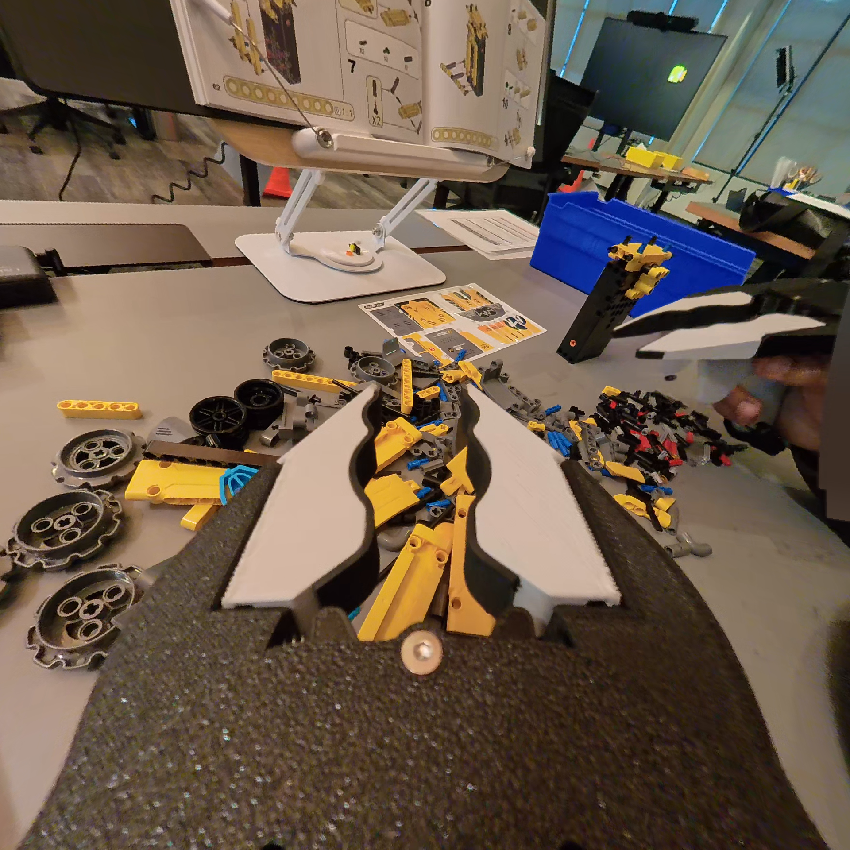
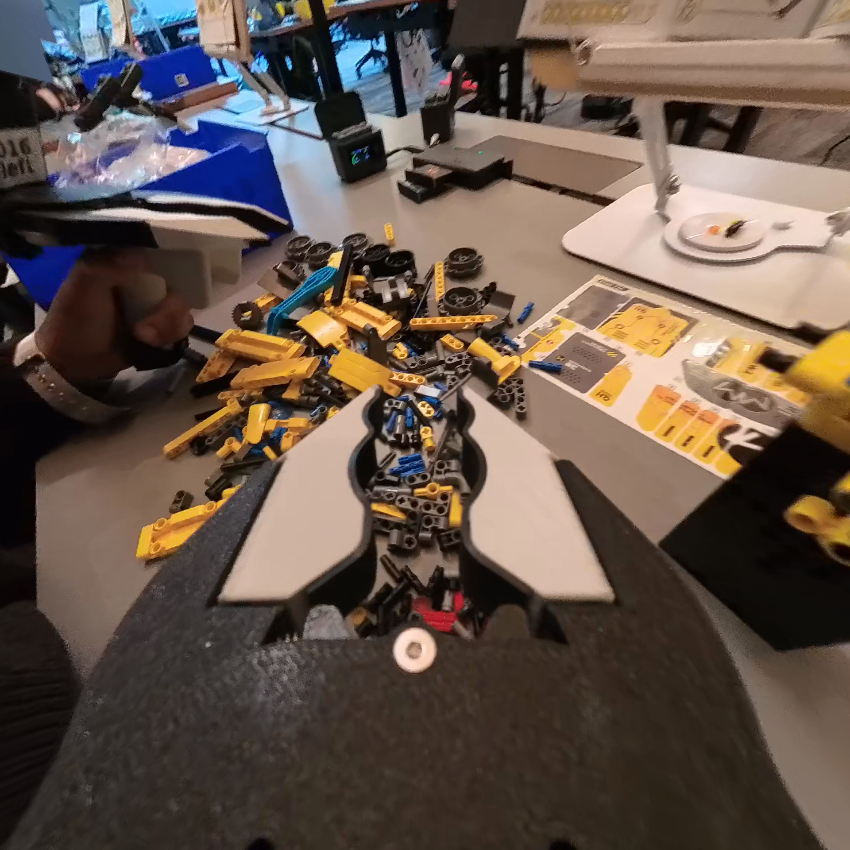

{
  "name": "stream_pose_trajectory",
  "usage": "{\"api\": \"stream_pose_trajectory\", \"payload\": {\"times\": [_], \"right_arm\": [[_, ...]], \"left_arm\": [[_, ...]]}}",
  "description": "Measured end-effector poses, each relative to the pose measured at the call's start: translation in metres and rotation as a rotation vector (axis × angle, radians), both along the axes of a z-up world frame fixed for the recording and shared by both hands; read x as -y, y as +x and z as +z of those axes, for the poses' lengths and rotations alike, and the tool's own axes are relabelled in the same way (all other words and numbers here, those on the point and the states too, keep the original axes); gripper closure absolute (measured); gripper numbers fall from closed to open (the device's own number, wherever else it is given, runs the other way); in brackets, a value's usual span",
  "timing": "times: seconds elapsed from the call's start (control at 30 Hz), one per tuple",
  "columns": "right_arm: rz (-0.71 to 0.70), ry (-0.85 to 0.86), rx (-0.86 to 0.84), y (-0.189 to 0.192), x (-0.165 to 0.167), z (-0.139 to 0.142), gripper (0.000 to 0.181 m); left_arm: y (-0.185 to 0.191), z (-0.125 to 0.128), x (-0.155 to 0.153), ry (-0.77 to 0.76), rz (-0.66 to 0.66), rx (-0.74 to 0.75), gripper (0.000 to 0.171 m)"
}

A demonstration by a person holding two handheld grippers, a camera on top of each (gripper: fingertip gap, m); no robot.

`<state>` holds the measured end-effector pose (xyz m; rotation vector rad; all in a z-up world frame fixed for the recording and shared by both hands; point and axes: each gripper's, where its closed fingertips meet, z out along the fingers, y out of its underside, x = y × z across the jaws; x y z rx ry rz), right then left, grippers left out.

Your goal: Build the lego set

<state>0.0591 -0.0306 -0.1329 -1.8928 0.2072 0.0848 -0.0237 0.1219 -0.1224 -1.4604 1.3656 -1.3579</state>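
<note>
Down on the grey table (image 1: 161, 331) lies a big heap of toy building pieces (image 1: 414, 441), yellow, black, grey and blue. The left gripper (image 1: 419, 391) hangs over the middle of the heap with its two fingers apart and nothing between them. The right gripper (image 2: 418, 391) hangs over the small dark pins and also holds nothing, its fingers apart.

Only the left wrist view shows the open instruction book (image 1: 358, 69) on a white stand (image 1: 340, 271) at the top, and four grey toothed wheels (image 1: 69, 529) at the left edge. It also shows the half-built black and yellow tower (image 1: 607, 308) whole, at the right, leaning with its long side running from lower left to upper right and its yellow end on top. In the right wrist view that tower is only a blurry block at the right edge.

Only the right wrist view shows a small black box with a lit screen (image 2: 356, 154) at the top. Both views show the sticker sheet (image 2: 644, 368) lying flat and a blue bin (image 1: 644, 244).
</note>
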Motion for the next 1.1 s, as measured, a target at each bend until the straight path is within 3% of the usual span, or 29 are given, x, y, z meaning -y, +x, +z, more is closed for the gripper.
{"api": "stream_pose_trajectory", "payload": {"times": [0.2, 0.37, 0.57, 0.8, 0.87, 0.97, 1.03, 1.1], "right_arm": [[-0.152, -0.003, -0.043, 0.029, 0.041, 0.0, 0.15], [-0.251, -0.201, -0.044, 0.052, 0.077, -0.034, 0.167], [-0.279, -0.406, 0.002, 0.056, 0.08, -0.069, 0.166], [-0.232, -0.476, -0.032, 0.055, 0.074, -0.085, 0.167], [-0.233, -0.429, -0.016, 0.055, 0.071, -0.076, 0.174], [-0.257, -0.228, 0.005, 0.058, 0.081, -0.024, 0.174], [-0.359, -0.177, 0.034, 0.075, 0.117, 0.004, 0.173], [-0.532, -0.23, 0.081, 0.101, 0.18, 0.017, 0.173]], "left_arm": [[0.0, 0.0, -0.003, -0.003, 0.011, 0.004, 0.138], [0.0, 0.0, -0.001, -0.009, 0.003, 0.003, 0.138], [0.001, -0.002, -0.001, 0.0, 0.003, -0.009, 0.138], [0.001, -0.003, 0.0, -0.002, 0.0, -0.012, 0.138], [0.001, -0.003, -0.001, -0.001, 0.001, -0.01, 0.138], [0.001, -0.003, -0.001, -0.005, 0.002, -0.01, 0.138], [0.0, -0.002, -0.002, -0.011, 0.002, -0.007, 0.138], [0.0, -0.001, -0.001, -0.022, -0.002, -0.001, 0.138]]}}
